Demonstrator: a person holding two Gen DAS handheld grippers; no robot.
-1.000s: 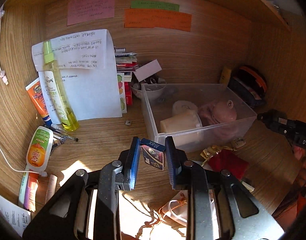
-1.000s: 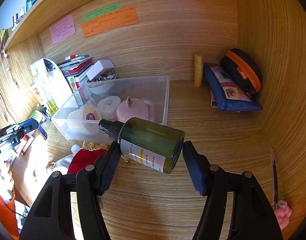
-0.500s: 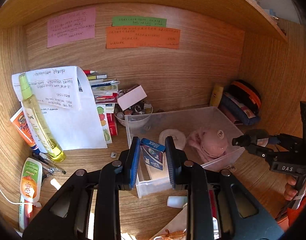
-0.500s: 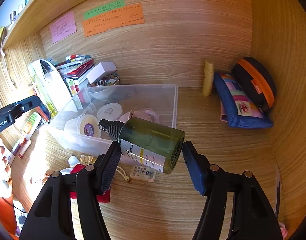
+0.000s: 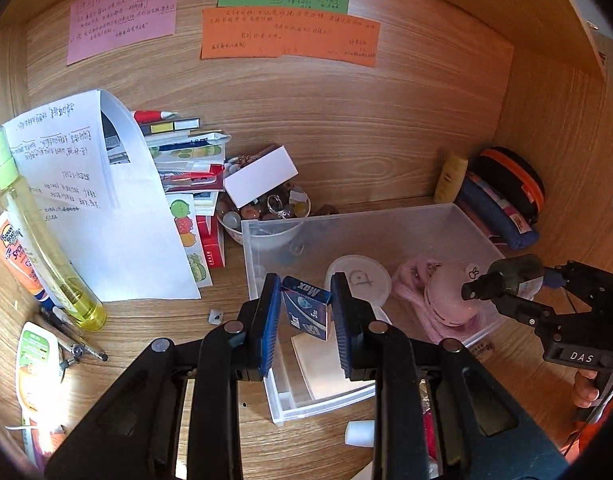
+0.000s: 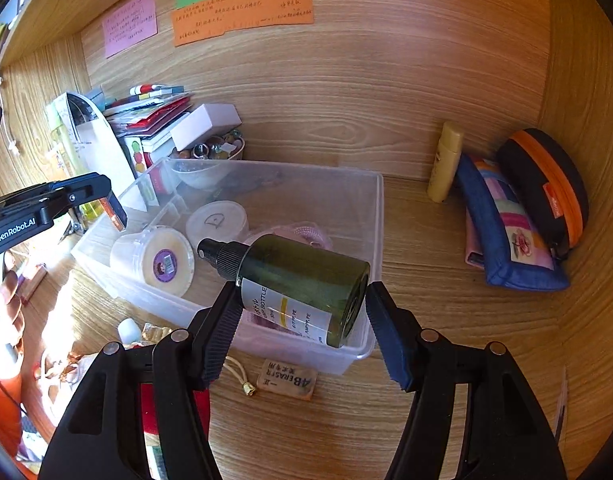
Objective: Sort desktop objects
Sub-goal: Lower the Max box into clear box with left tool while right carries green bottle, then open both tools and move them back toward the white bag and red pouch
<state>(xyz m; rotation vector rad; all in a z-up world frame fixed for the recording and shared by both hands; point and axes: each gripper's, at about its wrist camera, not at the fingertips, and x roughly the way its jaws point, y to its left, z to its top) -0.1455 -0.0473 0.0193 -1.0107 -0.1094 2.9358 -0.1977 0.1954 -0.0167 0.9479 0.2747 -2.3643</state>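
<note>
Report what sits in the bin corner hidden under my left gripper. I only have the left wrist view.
Observer: In the right wrist view, a cream tub with a purple sticker on its lid lies on its side in that corner of the clear bin.
Operator: Describe the bottle on the right. I see mostly its nozzle.
Observer: The dark green spray bottle is held sideways in the right gripper, its base towards that camera. It has a white label with a yellow stripe.
Operator: Check the desk in front of the bin.
Observer: A tan printed eraser lies flat on the desk, just outside the bin's front wall.
</note>
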